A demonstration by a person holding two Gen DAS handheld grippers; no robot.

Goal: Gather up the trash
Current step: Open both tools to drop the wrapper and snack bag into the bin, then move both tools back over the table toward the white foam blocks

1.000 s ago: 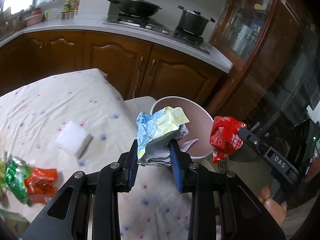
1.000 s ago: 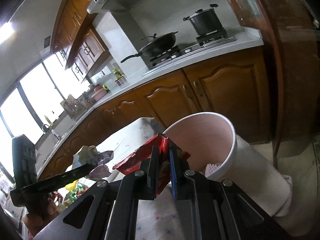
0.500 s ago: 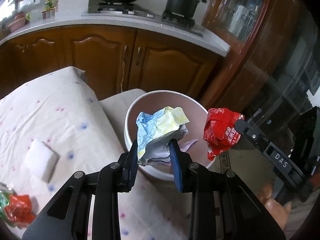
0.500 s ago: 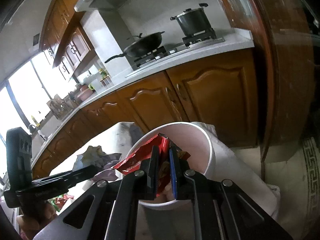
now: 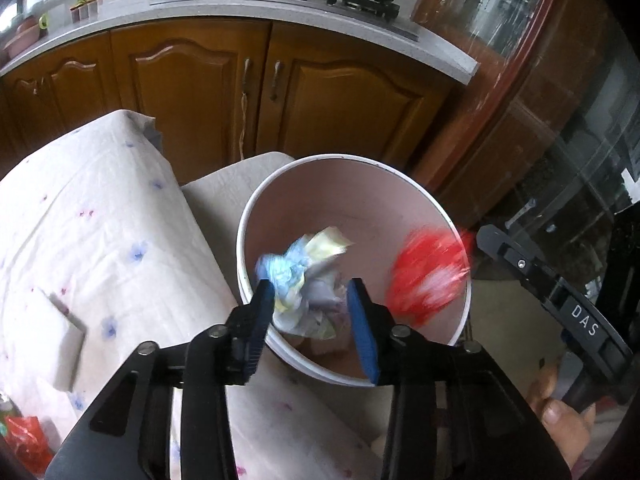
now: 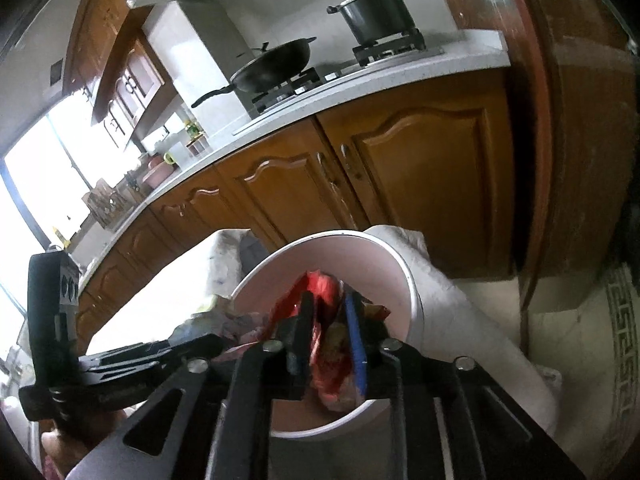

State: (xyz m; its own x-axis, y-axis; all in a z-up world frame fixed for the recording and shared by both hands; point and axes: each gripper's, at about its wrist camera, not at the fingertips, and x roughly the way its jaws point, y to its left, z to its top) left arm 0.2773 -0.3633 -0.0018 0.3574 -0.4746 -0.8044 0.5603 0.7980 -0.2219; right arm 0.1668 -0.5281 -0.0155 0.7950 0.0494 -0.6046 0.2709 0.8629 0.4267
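1. Hovering over the pink bin (image 5: pixel 360 196), the left hand-held gripper (image 5: pixel 311 294) has its jaws spread; the crumpled blue-and-yellow wrapper (image 5: pixel 304 268) sits blurred between them, above the bin's mouth.
2. In the same left wrist view, a blurred red wrapper (image 5: pixel 430 276) is over the bin's right rim, just off the tip of the right hand-held gripper (image 5: pixel 486 236). A white sponge (image 5: pixel 66 338) lies on the cloth-covered worktop (image 5: pixel 100 220).
3. In the right wrist view, the right hand-held gripper (image 6: pixel 328 312) has its jaws parted, with the red wrapper (image 6: pixel 324 288) loose between them over the bin (image 6: pixel 412 304).
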